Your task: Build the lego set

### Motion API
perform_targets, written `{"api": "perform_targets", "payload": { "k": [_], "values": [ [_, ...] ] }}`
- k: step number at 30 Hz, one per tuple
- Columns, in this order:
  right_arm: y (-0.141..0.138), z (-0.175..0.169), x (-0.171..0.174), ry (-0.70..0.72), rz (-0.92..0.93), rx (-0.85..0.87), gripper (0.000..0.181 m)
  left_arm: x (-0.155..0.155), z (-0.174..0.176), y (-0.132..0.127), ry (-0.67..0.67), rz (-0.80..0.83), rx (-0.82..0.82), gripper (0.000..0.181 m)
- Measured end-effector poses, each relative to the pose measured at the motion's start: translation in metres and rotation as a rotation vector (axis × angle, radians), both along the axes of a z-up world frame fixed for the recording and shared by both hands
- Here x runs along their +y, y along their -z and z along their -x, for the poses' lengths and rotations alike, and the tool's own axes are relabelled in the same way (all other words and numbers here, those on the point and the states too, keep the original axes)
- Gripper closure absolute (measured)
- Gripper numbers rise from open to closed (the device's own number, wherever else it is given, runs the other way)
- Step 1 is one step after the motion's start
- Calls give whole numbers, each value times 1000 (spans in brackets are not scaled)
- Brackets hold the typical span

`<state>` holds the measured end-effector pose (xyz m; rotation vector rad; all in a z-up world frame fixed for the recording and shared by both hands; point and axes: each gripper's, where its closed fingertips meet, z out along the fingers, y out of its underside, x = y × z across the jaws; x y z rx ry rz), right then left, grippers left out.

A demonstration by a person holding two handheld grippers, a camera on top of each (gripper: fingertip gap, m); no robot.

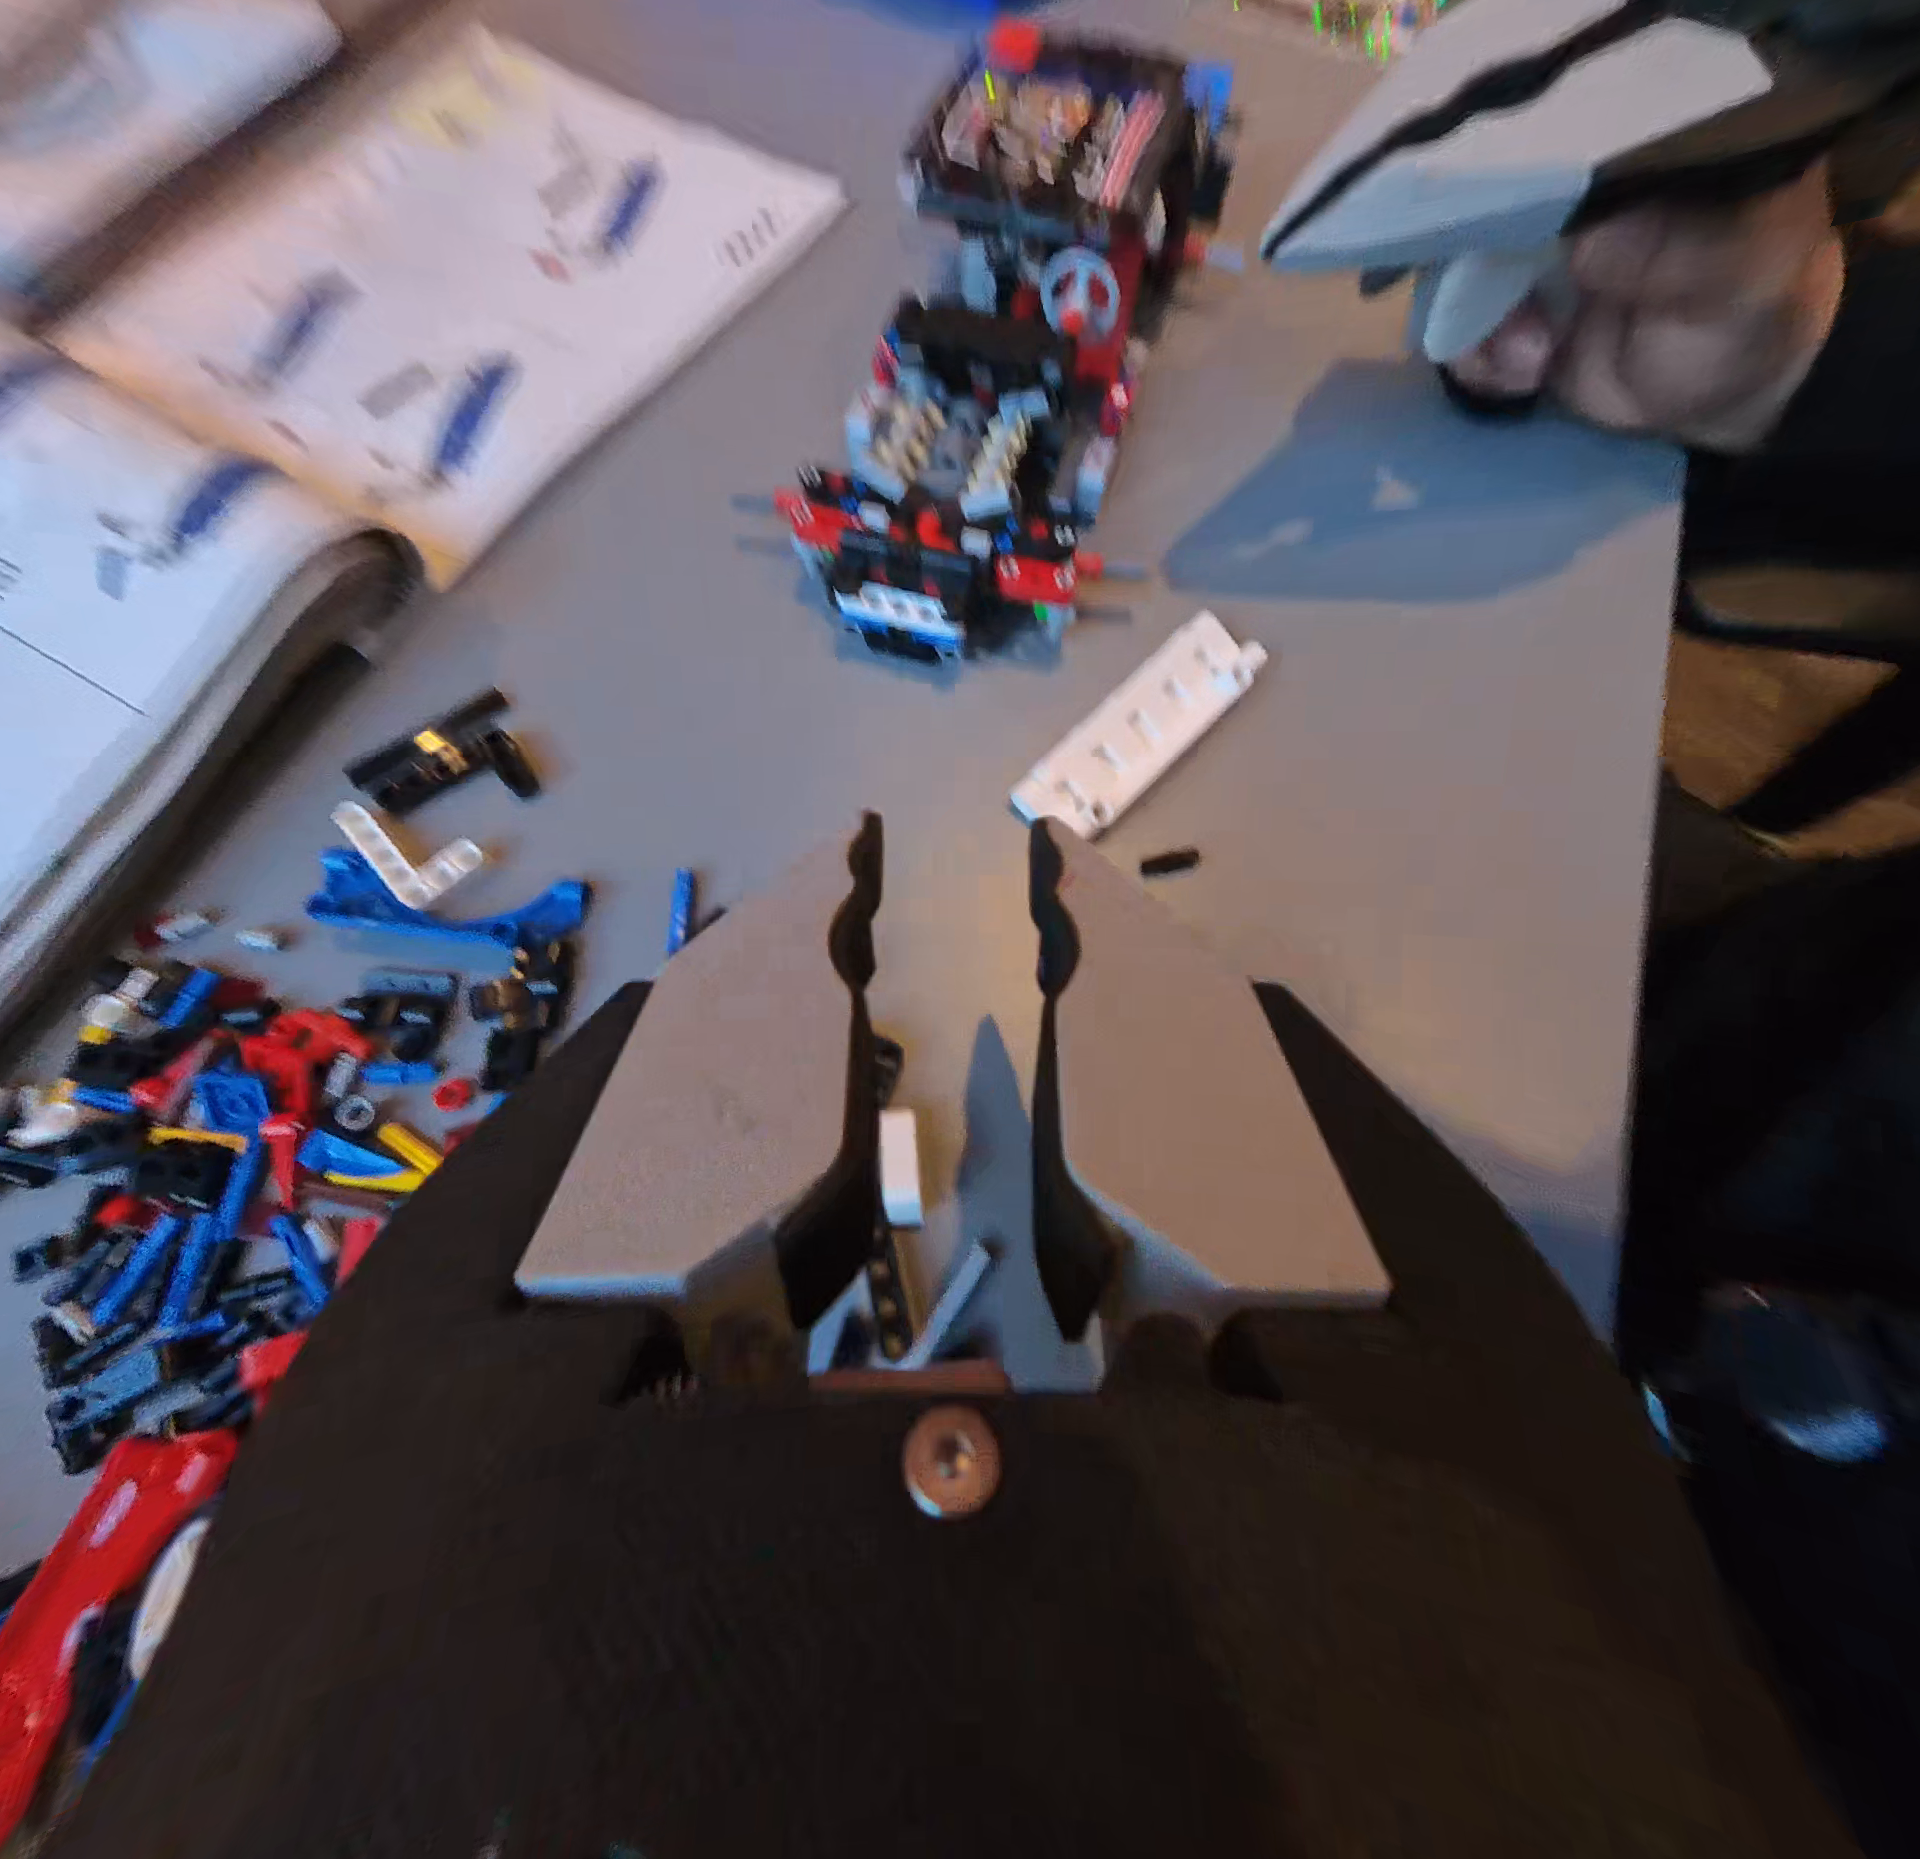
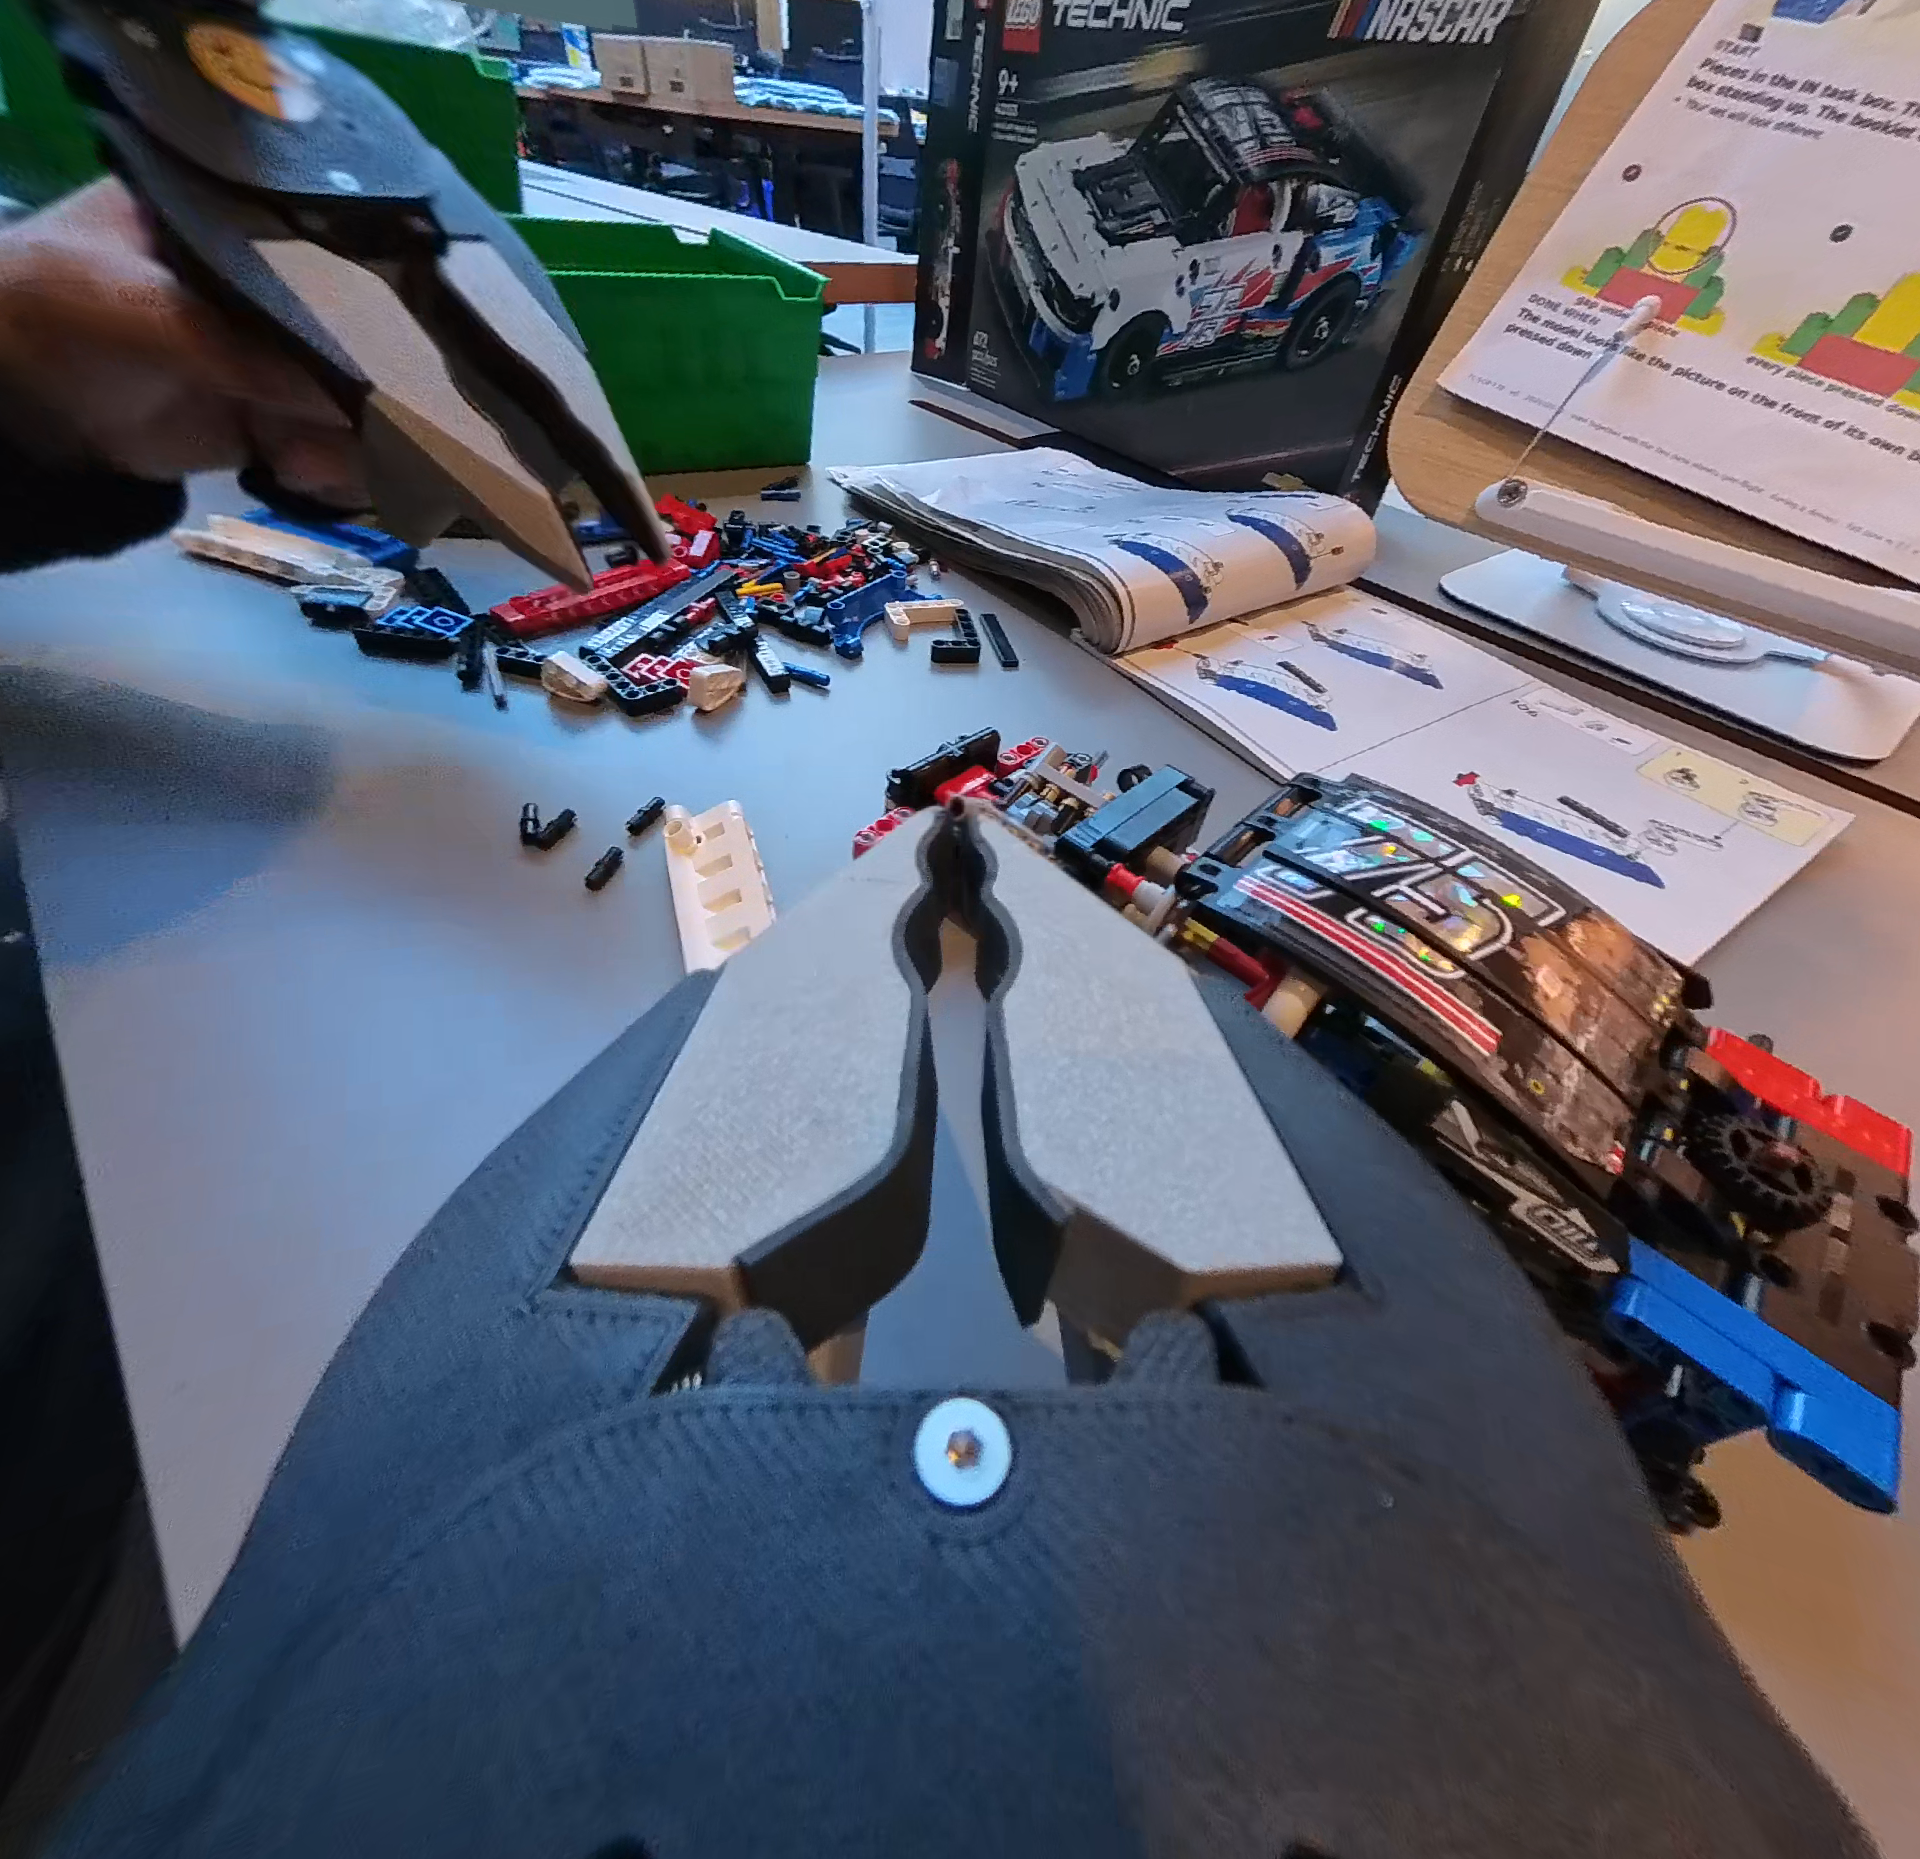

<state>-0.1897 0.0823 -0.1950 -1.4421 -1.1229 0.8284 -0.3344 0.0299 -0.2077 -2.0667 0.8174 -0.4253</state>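
The part-built Lego car [image 1: 987, 407] stands on the grey table [image 1: 1403, 926]; in the right wrist view the car [image 2: 1455, 978] lies just right of my right gripper. My left gripper [image 1: 956, 853] is open and empty above the table, near a white panel piece [image 1: 1138, 739]. In the right wrist view the left gripper [image 2: 621, 566] hovers over the pile of loose pieces [image 2: 707, 614]. My right gripper [image 2: 956, 827] is shut, its tips at the car's front end; it also shows in the left wrist view [image 1: 1507, 157]. I cannot tell whether it pinches a small part.
The pile of loose pieces [image 1: 208, 1134] lies left of my left gripper. The open instruction booklet [image 2: 1247, 583], the set's box [image 2: 1195, 199] and a green bin [image 2: 686, 334] stand at the back. Small black pins [image 2: 592, 833] lie by the white panel [image 2: 717, 884]. A sheet on a stand [image 2: 1714, 251] is at the right.
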Motion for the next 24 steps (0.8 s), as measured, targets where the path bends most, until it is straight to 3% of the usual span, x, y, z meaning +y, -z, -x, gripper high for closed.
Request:
{"api": "perform_targets", "payload": {
  "k": [3, 5, 9, 19, 24],
  "values": [
    [-1, -3, 7, 51, -19, -6, 181, 10, 2, -12, -42, -201, -4, 156],
    [0, -4, 12, 86, -29, -15, 181, 15, 2, -13, -50, -250, -2, 155],
    [2, -6, 21, 147, -47, -35, 179, 24, 2, -11, -61, -290, -13, 146],
    [3, -14, 40, 279, -64, -57, 172, 4, -1, -31, -14, -372, -54, 152],
    [4, -16, 46, 311, -66, -63, 174, 9, 5, -18, -79, -301, -30, 153]
  ]
}}
